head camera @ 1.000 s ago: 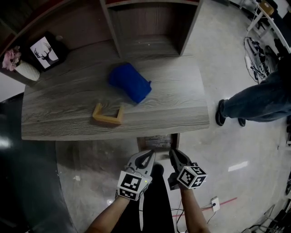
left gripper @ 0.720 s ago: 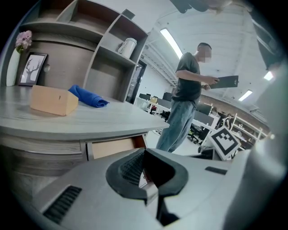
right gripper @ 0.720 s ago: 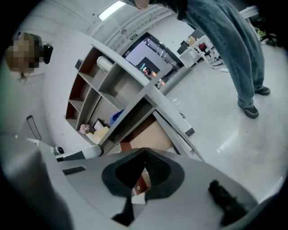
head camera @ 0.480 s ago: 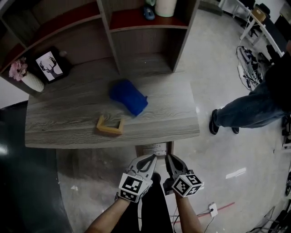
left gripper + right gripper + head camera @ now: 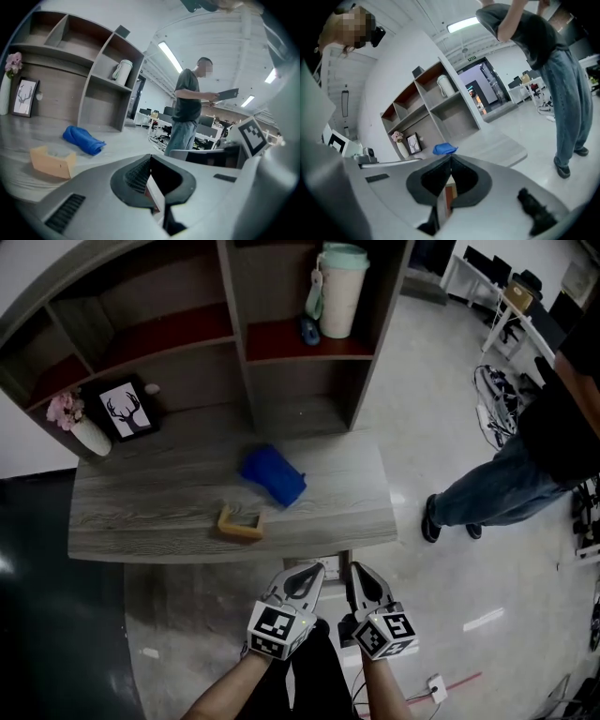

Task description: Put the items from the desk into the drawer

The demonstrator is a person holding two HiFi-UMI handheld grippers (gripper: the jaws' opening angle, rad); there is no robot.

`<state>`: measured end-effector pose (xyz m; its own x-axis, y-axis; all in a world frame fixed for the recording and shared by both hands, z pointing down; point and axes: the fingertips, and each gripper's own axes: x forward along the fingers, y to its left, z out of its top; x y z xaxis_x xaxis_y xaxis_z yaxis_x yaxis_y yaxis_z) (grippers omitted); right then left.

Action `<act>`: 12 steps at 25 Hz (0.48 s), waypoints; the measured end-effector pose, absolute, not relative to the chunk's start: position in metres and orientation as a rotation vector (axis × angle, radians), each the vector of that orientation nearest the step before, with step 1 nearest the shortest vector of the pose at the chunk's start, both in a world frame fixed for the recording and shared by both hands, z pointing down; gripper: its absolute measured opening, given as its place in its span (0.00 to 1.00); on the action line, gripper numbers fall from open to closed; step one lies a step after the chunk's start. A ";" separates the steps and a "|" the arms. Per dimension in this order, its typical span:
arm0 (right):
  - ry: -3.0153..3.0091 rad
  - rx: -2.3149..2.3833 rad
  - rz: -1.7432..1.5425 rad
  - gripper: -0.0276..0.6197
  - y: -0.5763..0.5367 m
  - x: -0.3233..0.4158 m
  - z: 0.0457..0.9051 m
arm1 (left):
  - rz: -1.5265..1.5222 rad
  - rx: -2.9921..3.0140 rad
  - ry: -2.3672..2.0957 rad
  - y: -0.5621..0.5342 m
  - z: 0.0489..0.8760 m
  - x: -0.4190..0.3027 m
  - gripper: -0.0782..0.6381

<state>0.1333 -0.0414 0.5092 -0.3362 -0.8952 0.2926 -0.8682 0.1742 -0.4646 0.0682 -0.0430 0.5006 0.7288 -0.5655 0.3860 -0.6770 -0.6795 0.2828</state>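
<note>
The right gripper [image 5: 361, 574] has brought its jaws together on nothing within the last second. Both grippers have lifted, and the scene has drawn away, so the blue cloth bundle [image 5: 273, 474] looks smaller. The left gripper [image 5: 304, 577] also has its jaws pressed together, empty. Neither item has shifted, so I judge the task no further along: both still wait to be picked up. The bundle lies mid-tabletop [image 5: 131, 512], soft, rumpled and loosely rolled. The open-sided wooden tray [image 5: 240, 523] sits near the bundle's near-left side, not touching it. Both grippers hover well short of the bundle, over what may be the drawer front [image 5: 333, 557], though the view is too dim to be sure.
</note>
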 end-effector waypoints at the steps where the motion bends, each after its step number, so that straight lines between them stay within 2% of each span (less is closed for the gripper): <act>1: 2.379 -1.802 -0.842 0.06 -0.043 0.134 0.498 | 0.378 2.537 -0.969 -0.046 0.492 0.066 0.12; 12: 2.450 -1.928 -0.494 0.06 -0.057 0.127 0.406 | 0.237 2.622 -0.981 -0.058 0.415 0.070 0.12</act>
